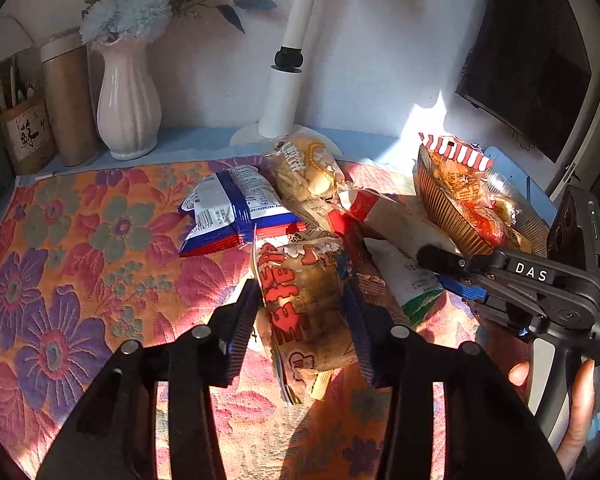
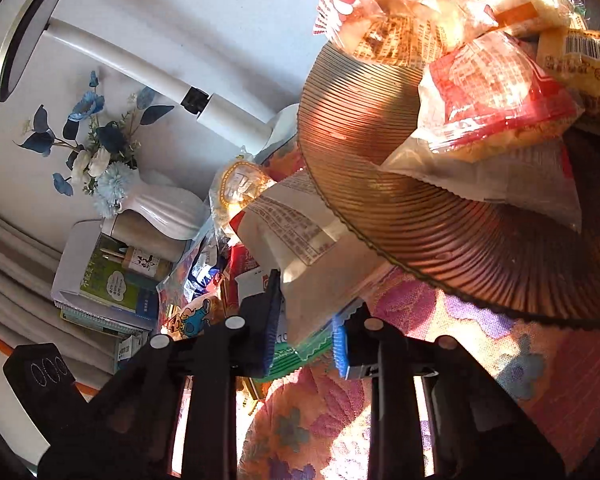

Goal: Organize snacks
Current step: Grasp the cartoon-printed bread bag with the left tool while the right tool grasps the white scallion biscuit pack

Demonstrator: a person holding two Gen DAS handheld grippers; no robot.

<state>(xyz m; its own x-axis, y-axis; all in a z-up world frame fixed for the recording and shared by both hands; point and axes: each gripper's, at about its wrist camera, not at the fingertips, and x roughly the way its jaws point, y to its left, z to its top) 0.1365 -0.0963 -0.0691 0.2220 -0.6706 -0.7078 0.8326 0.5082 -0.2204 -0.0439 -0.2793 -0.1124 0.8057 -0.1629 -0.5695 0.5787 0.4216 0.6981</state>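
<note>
On a flowered tablecloth (image 1: 80, 240), the left gripper (image 1: 306, 312) clamps a brown bread packet with red lettering (image 1: 304, 304) between its fingers, while the right gripper (image 2: 306, 320) pinches the green-edged end of a white snack bag (image 2: 300, 264). More packets (image 1: 236, 208) lie just beyond the left fingers; a ribbed amber bowl (image 2: 380, 120) heaped with snacks sits above the right fingers.

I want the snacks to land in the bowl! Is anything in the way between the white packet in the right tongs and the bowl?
Nothing visible blocks it. The right tongs are shut on the white packet, which lies right beside the ribbed amber bowl. The bowl is already heaped with snack packets, so room on top looks tight.
</note>
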